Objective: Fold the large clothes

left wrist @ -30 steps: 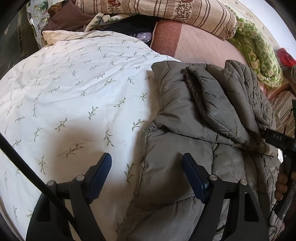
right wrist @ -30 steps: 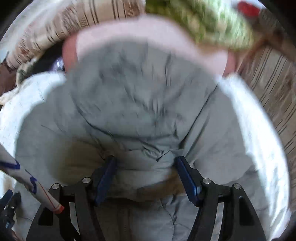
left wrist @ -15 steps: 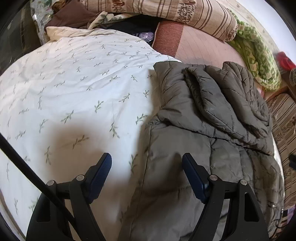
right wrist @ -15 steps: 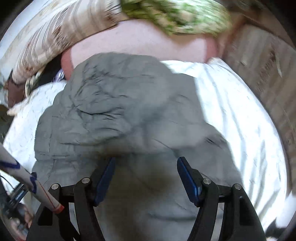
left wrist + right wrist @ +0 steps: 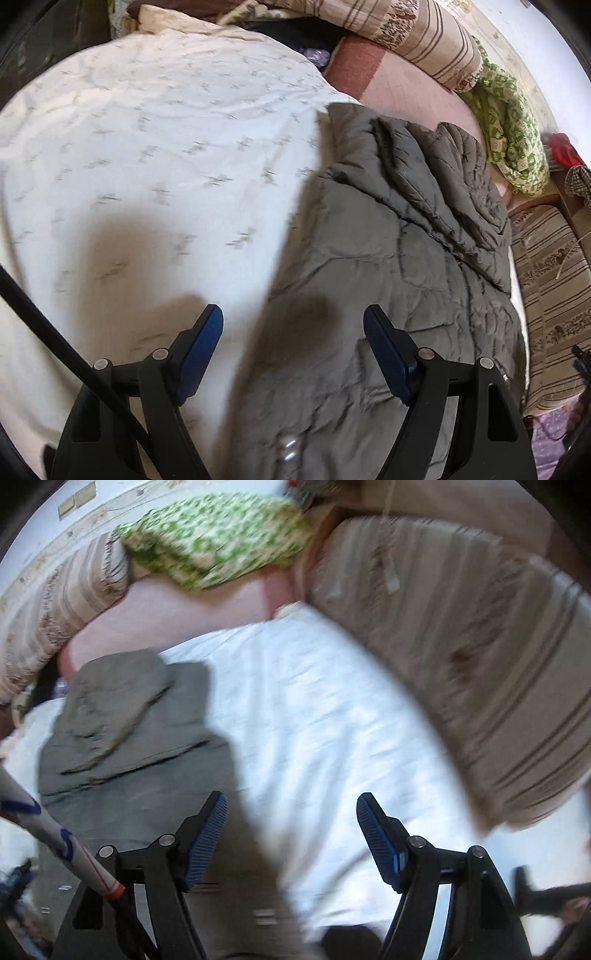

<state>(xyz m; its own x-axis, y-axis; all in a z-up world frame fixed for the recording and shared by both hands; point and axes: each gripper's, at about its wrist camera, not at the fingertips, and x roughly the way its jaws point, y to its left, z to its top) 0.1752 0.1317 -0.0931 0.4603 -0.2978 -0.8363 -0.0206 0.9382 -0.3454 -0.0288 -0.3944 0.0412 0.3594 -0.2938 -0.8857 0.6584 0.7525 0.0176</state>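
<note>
White leaf-print bedsheet (image 5: pixel 155 166) fills left of frame; grey padded jacket (image 5: pixel 399 258) lies right of centre, top part folded over. Right gripper (image 5: pixel 291 825) has swung off jacket toward bare sheet; left gripper (image 5: pixel 293 338) now hovers over jacket's left edge. Both released, empty. Likely regrasp for next fold.

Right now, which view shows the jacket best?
The left wrist view: the jacket fills its right half, quilting and folded top sharp. The right wrist view shows it blurred at left, partly behind the gripper.

Home bedroom: bed (image 5: pixel 147 155), pillows (image 5: pixel 424 40).
</note>
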